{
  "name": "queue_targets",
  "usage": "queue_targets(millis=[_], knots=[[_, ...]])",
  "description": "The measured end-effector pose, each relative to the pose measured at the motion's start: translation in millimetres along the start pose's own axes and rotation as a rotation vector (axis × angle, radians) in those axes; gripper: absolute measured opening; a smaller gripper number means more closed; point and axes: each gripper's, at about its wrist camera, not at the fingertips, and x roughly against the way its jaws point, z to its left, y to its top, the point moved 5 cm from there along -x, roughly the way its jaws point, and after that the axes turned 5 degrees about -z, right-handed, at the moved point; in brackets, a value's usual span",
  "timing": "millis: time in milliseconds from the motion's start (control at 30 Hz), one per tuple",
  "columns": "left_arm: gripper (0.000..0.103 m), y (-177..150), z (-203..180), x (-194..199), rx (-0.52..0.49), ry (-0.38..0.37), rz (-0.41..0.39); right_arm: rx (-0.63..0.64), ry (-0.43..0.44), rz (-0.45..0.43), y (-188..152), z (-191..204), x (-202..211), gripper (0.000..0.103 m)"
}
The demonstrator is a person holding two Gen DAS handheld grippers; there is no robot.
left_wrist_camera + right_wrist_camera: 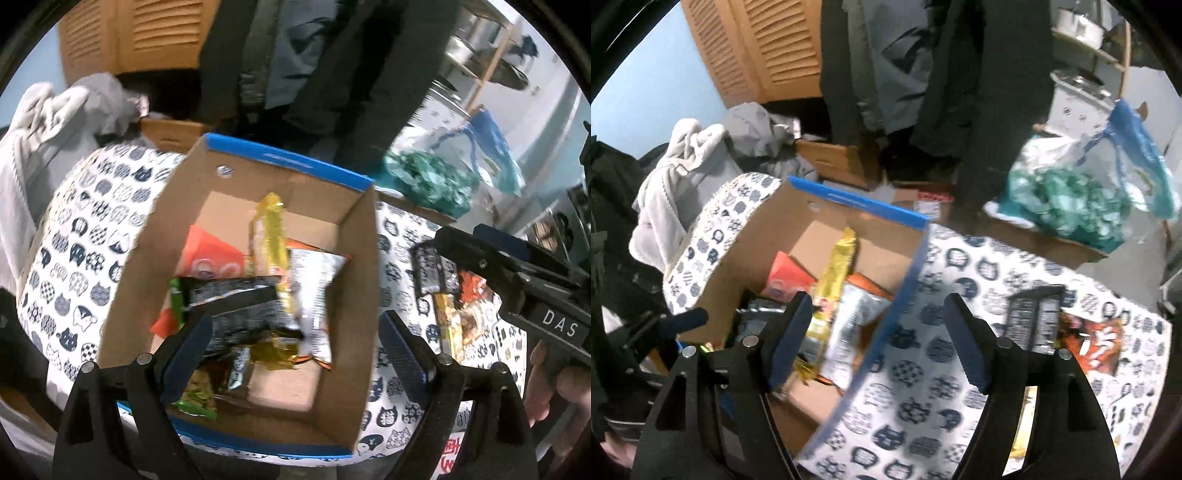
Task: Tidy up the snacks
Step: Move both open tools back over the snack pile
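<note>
An open cardboard box [155, 236] with a blue rim sits on a cat-print cloth [74, 258]. Several snack packets lie in it: a long yellow one [273, 236], an orange one [210, 251], a silver-white one [314, 288] and a black one [236, 299]. My left gripper [295, 332] hangs open over the box's near half with nothing in it. My right gripper [878, 302] is open too, over the box's right wall [905, 280], holding nothing. On the cloth to the right lie a black packet [1034, 314], an orange packet [1089, 343] and a yellow one [1027, 406].
A pile of grey clothes [690, 173] lies left of the cloth. Dark coats [923, 74] hang behind, in front of louvred wooden doors [768, 48]. A plastic bag of green items [1071, 199] rests on a cardboard carton at the back right. A hand [546, 387] holds the right gripper.
</note>
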Motion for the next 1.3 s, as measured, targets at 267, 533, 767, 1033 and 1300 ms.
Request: queue_targets(millis=[267, 533, 767, 1033, 1300], knots=[[0.092, -9.3, -44.3, -2.5, -0.072, -0.043, 0.034, -0.008, -0.056, -0.007, -21.5, -38.5, 30.3, 0.076], [0.092, -22.7, -91.5, -9.3, -0.173, -0.058, 0.066, -0.034, -0.116, -0.017, -43.6, -80.3, 54.6, 0.076], [0.092, -30.2, -123.5, -17.0, -0.239, -0.055, 0.085, -0.08, -0.155, -0.005, -64.2, -122.8, 68.8, 0.076], [0.092, -34.5, -147.9, -41.4, -0.273, -0.027, 0.118, -0.128, -0.194, 0.008, -81.2, -164.7, 76.6, 0.076], [0.092, -38.8, -167.1, -65.8, -0.307, -0.008, 0.156, -0.18, -0.221, 0.04, -99.4, -203.3, 71.6, 0.076]])
